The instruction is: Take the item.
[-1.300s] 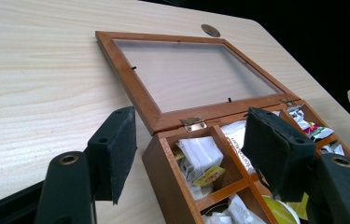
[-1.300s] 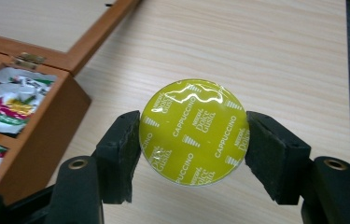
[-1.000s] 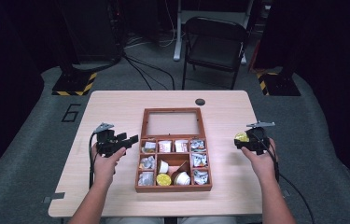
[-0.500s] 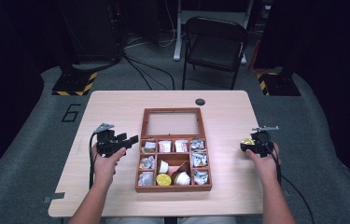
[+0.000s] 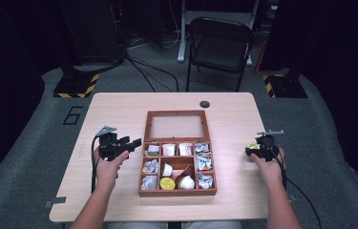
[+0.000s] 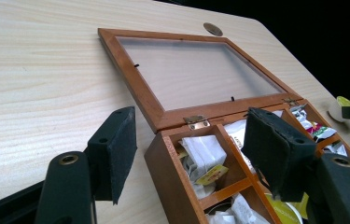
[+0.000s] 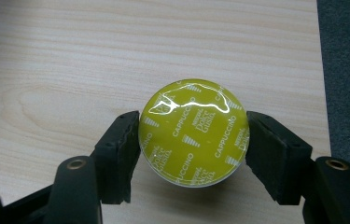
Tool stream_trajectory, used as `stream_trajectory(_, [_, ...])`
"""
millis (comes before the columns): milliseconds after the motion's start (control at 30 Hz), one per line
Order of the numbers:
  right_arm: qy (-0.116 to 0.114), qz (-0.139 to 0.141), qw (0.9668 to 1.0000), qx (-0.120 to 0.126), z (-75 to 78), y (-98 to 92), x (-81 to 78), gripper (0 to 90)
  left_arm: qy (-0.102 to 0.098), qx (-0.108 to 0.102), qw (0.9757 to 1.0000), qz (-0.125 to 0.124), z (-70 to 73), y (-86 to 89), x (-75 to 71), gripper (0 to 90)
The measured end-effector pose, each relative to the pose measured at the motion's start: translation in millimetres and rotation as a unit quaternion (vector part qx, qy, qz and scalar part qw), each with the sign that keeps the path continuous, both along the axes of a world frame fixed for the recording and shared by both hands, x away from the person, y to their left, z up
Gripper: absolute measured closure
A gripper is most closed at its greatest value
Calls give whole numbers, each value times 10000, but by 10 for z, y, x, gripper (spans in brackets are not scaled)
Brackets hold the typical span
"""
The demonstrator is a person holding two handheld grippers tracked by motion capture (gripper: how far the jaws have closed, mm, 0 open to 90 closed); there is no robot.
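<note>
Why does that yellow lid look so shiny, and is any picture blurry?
Right gripper view: the yellow capsule lid carries a white streak of glare across its top, yet its print stays sharp. Left gripper view: the near jaws look soft, and the wooden box is clearer. High view: the table is brightly lit, the room behind dark, small items fuzzy.

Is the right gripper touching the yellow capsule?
Touching. In the right gripper view, both jaws of the right gripper press against opposite sides of the yellow capsule, no gap showing.
</note>
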State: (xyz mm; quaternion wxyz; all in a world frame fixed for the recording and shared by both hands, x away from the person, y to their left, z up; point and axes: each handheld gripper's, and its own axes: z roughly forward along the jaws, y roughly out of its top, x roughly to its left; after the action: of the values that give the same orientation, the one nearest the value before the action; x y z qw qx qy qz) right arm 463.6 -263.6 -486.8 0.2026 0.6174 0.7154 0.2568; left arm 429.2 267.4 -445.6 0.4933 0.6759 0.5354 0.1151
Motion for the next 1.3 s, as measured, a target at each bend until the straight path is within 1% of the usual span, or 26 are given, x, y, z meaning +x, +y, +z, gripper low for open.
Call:
stream_trajectory(33, [0,0,10000,0,0,0,0,357,-3,4,10000,-6,0,0,0,345])
stream_trajectory(100, [31,-12,10000,-12,-6,5,2,318,3,2,10000,2,0,0,0,345])
stream_trajectory(133, [31,-12,10000,-12,-6,5,2,318,3,2,10000,2,0,0,0,345])
stream_trajectory(167, [-42,14,10000,-55,2,-2,4,303,-9,21,10000,-8,1,7,1,346])
stream_trajectory(233, [-57,-49,10000,-1,30,4,-8,302,-8,4,10000,14,2,7,0,345])
stream_trajectory(267, [-57,-49,10000,-1,30,4,-8,302,-8,4,10000,14,2,7,0,345])
stream_trajectory(300, [-120,-45,9999,16,54,-1,-15,302,-9,-3,10000,23,1,8,1,345])
stream_trajectory(500, [-192,-101,9998,41,100,-7,-33,303,-9,19,10000,5,1,7,0,345])
stream_trajectory(533, [-208,-86,9997,41,114,-10,-37,305,-7,17,10000,2,1,7,1,346])
stream_trajectory(567, [-288,-44,9996,39,141,-6,-44,310,-7,18,10000,1,1,7,1,345])
stream_trajectory(633, [-279,-72,9996,58,156,6,-52,313,-6,24,10000,-1,0,7,2,345])
stream_trajectory(667, [-343,-21,9994,58,198,30,-61,319,-7,30,10000,-2,1,8,1,345])
stream_trajectory(767, [-367,12,9993,77,234,62,-70,326,4,21,10000,29,2,-1,1,345])
stream_trajectory(800, [-362,43,9993,84,247,74,-73,329,8,52,10000,16,2,0,1,346])
stream_trajectory(833, [-405,132,9990,127,281,120,-81,340,34,57,10000,11,-1,-1,2,347])
stream_trajectory(933, [-432,179,9988,172,317,169,-92,343,14,86,10000,2,-7,-7,13,347])
stream_trajectory(967, [-555,305,9978,184,375,238,-107,346,47,90,9999,-10,-6,-18,15,347])
stream_trajectory(1033, [-576,335,9976,195,399,267,-112,346,48,130,9999,-26,-5,-31,24,347])
stream_trajectory(1133, [-707,556,9957,231,473,370,-124,347,51,167,9998,-68,1,-65,45,347])
stream_trajectory(1167, [-711,670,9948,276,498,438,-127,347,73,219,9997,-109,-3,-81,64,348])
stream_trajectory(1233, [-703,689,9948,278,505,464,-130,350,91,229,9996,-118,-12,-96,74,351])
stream_trajectory(1267, [-713,796,9938,307,507,529,-132,355,110,253,9995,-141,-22,-107,84,352])
stream_trajectory(1300, [-713,796,9938,307,507,529,-132,355,107,283,9994,-152,-29,-113,93,352])
